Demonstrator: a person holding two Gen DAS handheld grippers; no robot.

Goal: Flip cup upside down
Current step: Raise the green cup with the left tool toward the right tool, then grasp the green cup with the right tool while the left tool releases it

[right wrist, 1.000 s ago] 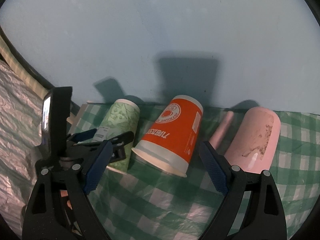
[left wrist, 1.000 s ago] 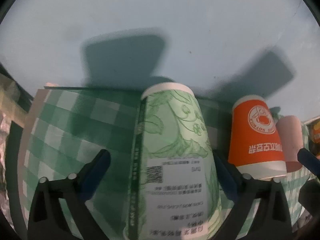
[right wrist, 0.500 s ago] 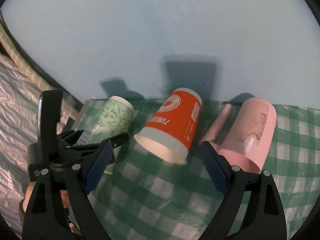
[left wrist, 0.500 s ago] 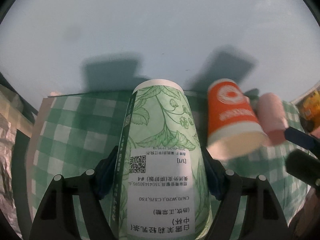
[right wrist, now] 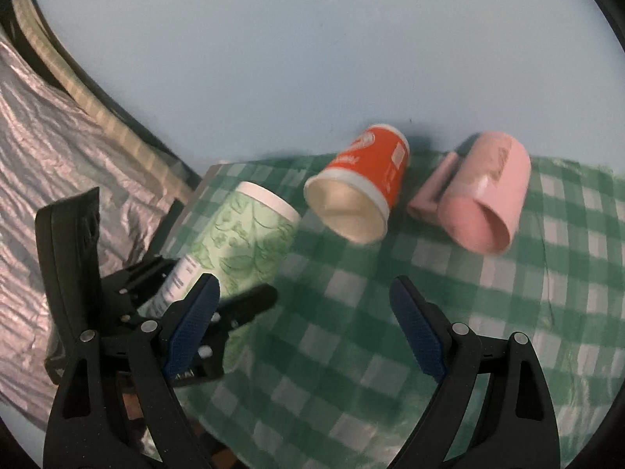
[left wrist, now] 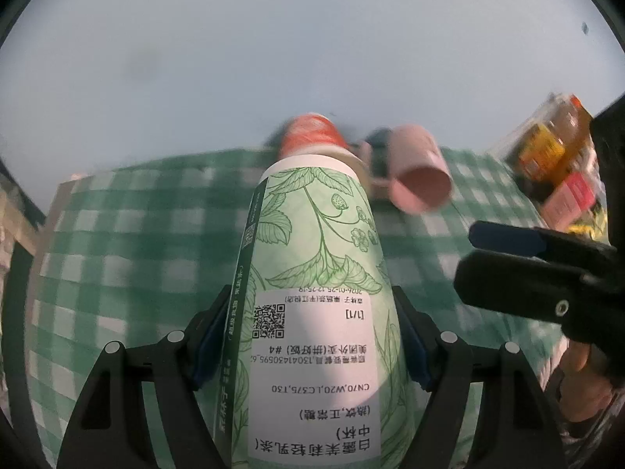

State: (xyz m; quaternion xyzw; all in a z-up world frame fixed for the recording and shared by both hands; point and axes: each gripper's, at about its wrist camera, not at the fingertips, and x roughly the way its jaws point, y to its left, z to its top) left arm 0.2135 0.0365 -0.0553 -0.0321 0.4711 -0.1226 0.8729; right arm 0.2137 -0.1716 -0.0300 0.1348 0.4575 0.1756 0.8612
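My left gripper (left wrist: 310, 336) is shut on a green leaf-print paper cup (left wrist: 316, 273), base pointing away from the camera, held tilted above the green checked cloth (left wrist: 136, 254). The same cup (right wrist: 242, 242) and the left gripper (right wrist: 203, 293) show at the left of the right wrist view. My right gripper (right wrist: 304, 320) is open and empty over the cloth (right wrist: 508, 312). An orange paper cup (right wrist: 363, 191) and a pink mug (right wrist: 484, 199) lie on their sides near the wall, mouths toward me.
A pale blue wall (right wrist: 312, 58) stands right behind the cloth. Crinkled silver foil (right wrist: 47, 148) lies left of the cloth. Snack packets (left wrist: 554, 164) sit at the right. The right gripper (left wrist: 539, 273) crosses the right side of the left wrist view.
The left gripper closed on the green cup and lifted and tilted it. The orange cup and pink mug now lie on their sides. The right gripper drew back.
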